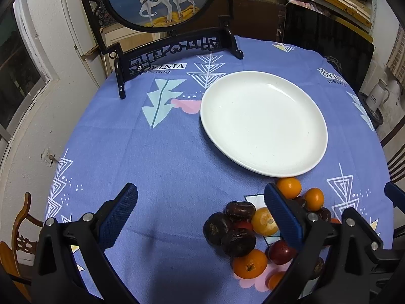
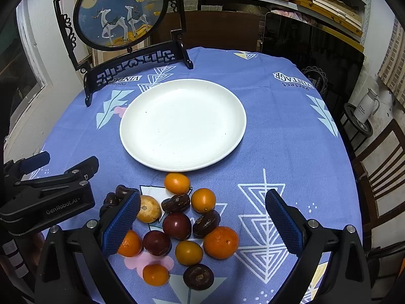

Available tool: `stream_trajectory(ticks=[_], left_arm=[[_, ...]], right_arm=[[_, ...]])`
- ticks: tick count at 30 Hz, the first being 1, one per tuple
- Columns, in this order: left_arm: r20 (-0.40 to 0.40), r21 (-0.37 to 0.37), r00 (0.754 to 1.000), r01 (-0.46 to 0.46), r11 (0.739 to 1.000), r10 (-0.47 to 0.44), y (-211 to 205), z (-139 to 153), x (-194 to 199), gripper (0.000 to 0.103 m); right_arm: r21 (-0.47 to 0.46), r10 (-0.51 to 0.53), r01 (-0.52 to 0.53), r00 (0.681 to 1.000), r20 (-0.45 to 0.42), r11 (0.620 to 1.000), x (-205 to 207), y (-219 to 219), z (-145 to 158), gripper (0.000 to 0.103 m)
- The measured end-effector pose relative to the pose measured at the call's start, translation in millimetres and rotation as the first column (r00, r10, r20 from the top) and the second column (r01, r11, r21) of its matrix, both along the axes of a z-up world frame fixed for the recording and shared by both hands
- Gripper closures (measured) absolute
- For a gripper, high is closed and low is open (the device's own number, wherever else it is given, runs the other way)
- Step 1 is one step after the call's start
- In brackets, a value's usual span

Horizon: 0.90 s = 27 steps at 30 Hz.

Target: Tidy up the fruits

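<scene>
So the plate [image 2: 182, 125] sits mid-table on the tablecloth [image 2: 278, 139], with the fruit pile [image 2: 182, 225] bunched on the cloth just in front of it. The framed deer screen [image 2: 119, 12] stands behind the plate, off to its left.

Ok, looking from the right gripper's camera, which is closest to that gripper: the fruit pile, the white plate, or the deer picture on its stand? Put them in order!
1. The fruit pile is nearest, lying between and just ahead of the open right gripper.
2. The white plate sits beyond the fruit, mid-table.
3. The deer picture is farthest, standing at the table's back left edge.
</scene>
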State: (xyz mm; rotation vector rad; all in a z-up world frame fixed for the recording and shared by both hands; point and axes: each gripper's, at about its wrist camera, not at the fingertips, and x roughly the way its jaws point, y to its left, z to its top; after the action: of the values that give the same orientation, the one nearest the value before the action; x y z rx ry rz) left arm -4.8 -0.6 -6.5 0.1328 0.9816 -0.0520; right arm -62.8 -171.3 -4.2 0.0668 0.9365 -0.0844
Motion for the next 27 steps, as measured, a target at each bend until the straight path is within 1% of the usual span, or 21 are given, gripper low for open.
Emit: stream_trajectory(ticks=[7, 12, 13, 15, 16, 17, 19, 20, 22, 25, 27], left_arm=[[-0.019, -0.018, 1.0, 0.001, 1.0, -0.001, 1.2, -3.2, 0.1, 0.005], [-0.018, -0.029, 1.0, 0.002, 1.0, -0.003, 0.4, -2.4, -0.5, 0.005], [-0.016, -0.032, 1.0, 0.004, 0.999, -0.004, 0.4, -1.7, -0.5, 0.005], [-0.011, -0.041, 1.0, 0.006, 0.999, -0.007, 0.9, 0.0, -1.1, 0.005], [-0.009, -0.044, 1.0, 0.006, 0.999, -0.007, 1.1, 0.6, -1.1, 0.005], [-0.008, -0.047, 1.0, 0.006, 0.999, -0.006, 1.5, 1.0, -0.8, 0.005], [-0.007, -0.051, 1.0, 0.005, 0.999, -0.006, 2.2, 1.0, 0.1, 0.005], [-0.008, -0.053, 1.0, 0.006, 0.999, -0.006, 2.3, 0.8, 0.2, 0.005], [-0.01, -0.051, 1.0, 0.007, 0.999, -0.008, 2.3, 0.4, 0.1, 0.005], [-0.012, -0.05, 1.0, 0.004, 0.999, -0.005, 4.8, 0.4, -0.5, 0.005], [-0.013, -0.049, 1.0, -0.002, 0.999, 0.001, 7.1, -0.1, -1.1, 0.005]], right_arm=[[0.002, 0.001, -0.001, 1.0, 0.002, 1.0, -0.2, 0.3, -0.6, 0.004], [0.016, 0.008, -0.009, 0.999, 0.034, 1.0, -5.5, -0.2, 8.0, 0.004], [0.023, 0.009, -0.011, 0.998, 0.056, 1.0, -8.2, -1.7, 10.9, 0.004], [0.039, 0.001, -0.008, 0.986, 0.164, 0.999, -19.7, -3.8, 26.8, 0.004], [0.046, 0.001, -0.012, 0.977, 0.214, 0.999, -24.9, -4.8, 33.7, 0.004], [0.054, 0.0, -0.016, 0.958, 0.285, 0.998, -32.7, -5.6, 43.8, 0.004], [0.07, 0.015, -0.044, 0.929, 0.369, 0.997, -41.3, -5.3, 54.0, 0.004], [0.074, 0.023, -0.055, 0.925, 0.38, 0.996, -41.7, -5.3, 54.8, 0.004], [0.077, 0.047, -0.082, 0.922, 0.385, 0.994, -39.4, -4.7, 53.6, 0.004], [0.081, 0.076, -0.105, 0.951, 0.3, 0.991, -27.1, -5.2, 42.2, 0.004], [0.078, 0.066, -0.088, 0.964, 0.257, 0.993, -23.9, -6.8, 35.2, 0.004]])
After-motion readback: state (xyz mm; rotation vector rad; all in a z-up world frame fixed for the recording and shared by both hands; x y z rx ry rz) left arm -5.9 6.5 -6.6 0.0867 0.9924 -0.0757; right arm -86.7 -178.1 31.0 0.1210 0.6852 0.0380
